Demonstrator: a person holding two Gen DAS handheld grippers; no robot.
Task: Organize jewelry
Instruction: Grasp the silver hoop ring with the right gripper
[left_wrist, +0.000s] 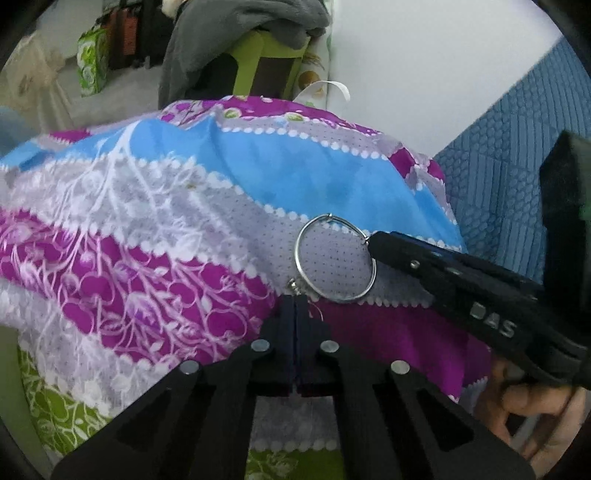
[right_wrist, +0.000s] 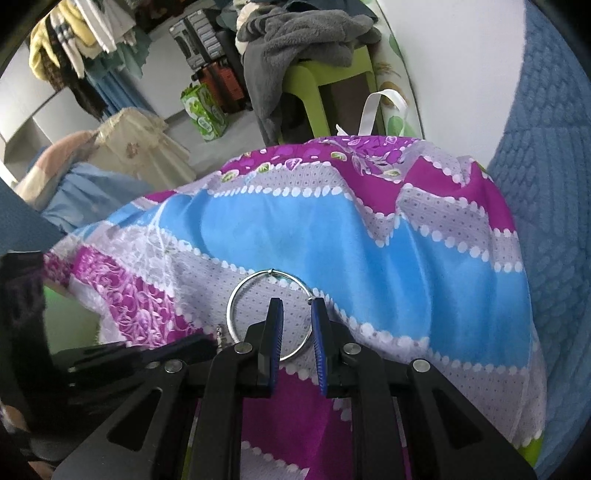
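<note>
A patterned cloth (left_wrist: 184, 221) in purple, blue and grey bands is spread over a rounded surface and fills most of both views. A blue textured fabric (left_wrist: 498, 184) is seen at its right edge. Behind, a grey garment (right_wrist: 306, 37) is draped over a green chair (right_wrist: 317, 74), and a green bag (right_wrist: 203, 110) stands on the floor.

The left gripper (left_wrist: 295, 301) is seen low in its own view, its fingers (left_wrist: 286, 332) pressed together with no gap between them. A thin thread-like piece is seen at their tips, but whether it is pinched cannot be told. The right gripper (right_wrist: 297, 304) reaches in from the right in the left view, held by a hand (left_wrist: 535, 406). Its fingers (right_wrist: 275, 332) are slightly spread, with a narrow gap between the blue pads. They are placed over the right side of the ring, one finger inside the hoop and the other just outside it; the wire passes between them, but whether it is pressed cannot be told.

A silver ring (left_wrist: 334, 258) of thin wire lies flat on a grey dotted band of the cloth, between the two grippers. A small clasp (left_wrist: 293, 284) is seen at its lower left rim, just beyond the tips of the left fingers.
</note>
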